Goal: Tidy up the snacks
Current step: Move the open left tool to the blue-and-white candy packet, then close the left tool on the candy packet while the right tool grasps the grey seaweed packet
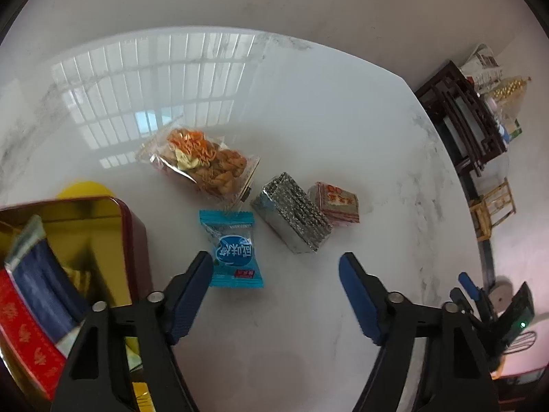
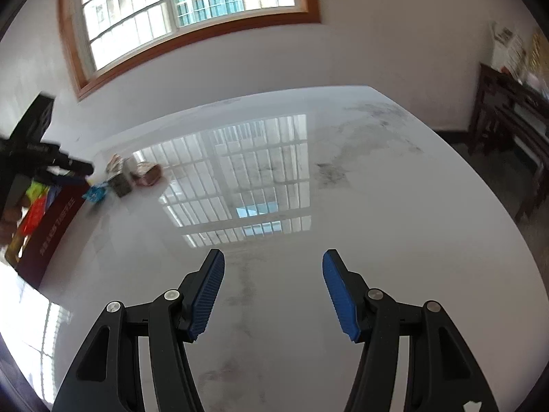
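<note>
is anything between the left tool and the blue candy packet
Nothing visible. The left tool is open above the bare table, and the blue candy packet lies flat just beside its left finger, with the silver packet off to the side.

The bench [image 1: 308, 110] looks like glossy white marble, mirroring the window. The tin [image 1: 127, 226] is shiny metal, gold inside. The blue candy wrapper [image 1: 233, 250] is glossy plastic; the fingers [image 1: 360, 295] carry ribbed matt pads.
</note>
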A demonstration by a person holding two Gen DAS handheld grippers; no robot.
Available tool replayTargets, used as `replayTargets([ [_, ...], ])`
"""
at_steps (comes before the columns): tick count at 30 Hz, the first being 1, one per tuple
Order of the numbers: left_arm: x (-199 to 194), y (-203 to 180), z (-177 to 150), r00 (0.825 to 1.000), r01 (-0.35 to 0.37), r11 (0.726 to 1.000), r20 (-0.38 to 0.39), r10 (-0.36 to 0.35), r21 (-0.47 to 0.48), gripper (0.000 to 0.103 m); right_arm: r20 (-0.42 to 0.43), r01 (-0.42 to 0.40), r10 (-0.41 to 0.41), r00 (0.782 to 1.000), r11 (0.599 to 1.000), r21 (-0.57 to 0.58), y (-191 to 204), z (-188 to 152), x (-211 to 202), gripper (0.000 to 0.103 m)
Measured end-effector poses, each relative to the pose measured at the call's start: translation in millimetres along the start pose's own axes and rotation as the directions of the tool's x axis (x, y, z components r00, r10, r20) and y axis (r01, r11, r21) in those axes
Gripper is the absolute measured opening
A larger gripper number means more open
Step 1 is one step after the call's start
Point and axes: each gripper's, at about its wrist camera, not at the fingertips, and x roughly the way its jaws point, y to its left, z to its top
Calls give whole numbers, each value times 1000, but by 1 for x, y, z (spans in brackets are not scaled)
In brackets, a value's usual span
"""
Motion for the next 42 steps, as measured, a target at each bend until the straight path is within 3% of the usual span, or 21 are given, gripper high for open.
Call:
replayTargets([
  [7, 6, 5, 2, 999, -19, 1000, 35, 18, 13, 62, -36, 14, -12, 999, 998, 60, -32, 7, 10, 57],
  [11, 3, 8, 2, 999, 0, 1000, 49, -1, 21, 62, -42, -8, 8, 999, 1000, -10, -15, 12, 18, 57],
  [17, 8, 0, -1, 996, -62, 995, 62, 58, 72, 60, -57, -82, 78, 995, 994, -74, 25, 32, 42, 57],
  [19, 10, -1, -3, 992, -107, 990, 77, 100, 90, 50, -47, -103, 100, 994, 991, -89, 38, 38, 46, 57],
  [21, 13, -1, -5, 983, -178, 976, 73, 170, 123, 24, -40, -112, 108, 993, 989, -96, 47, 42, 50, 57],
  [25, 17, -9, -9, 974, -227, 958, 57, 221, 172, 24, -64, -130, 125, 990, 989, -68, 51, 36, 59, 58],
  [30, 27, -28, -9, 943, -330, 903, 65, 325, 275, 26, -53, -148, 148, 988, 989, 4, 37, 36, 57, 58],
  [34, 31, -23, -4, 948, -311, 924, 11, 317, 222, 32, -55, -160, 161, 985, 987, 19, 33, 34, 55, 58],
  [37, 36, -20, -4, 946, -316, 923, 1, 324, 220, 38, -57, -165, 165, 985, 986, 16, 34, 32, 53, 58],
  [40, 44, -27, -8, 928, -365, 891, 26, 373, 269, 39, -58, -175, 175, 983, 984, 20, 34, 31, 53, 58],
  [42, 45, -30, -7, 927, -368, 885, 40, 373, 285, 39, -60, -182, 183, 981, 983, 25, 33, 30, 52, 58],
])
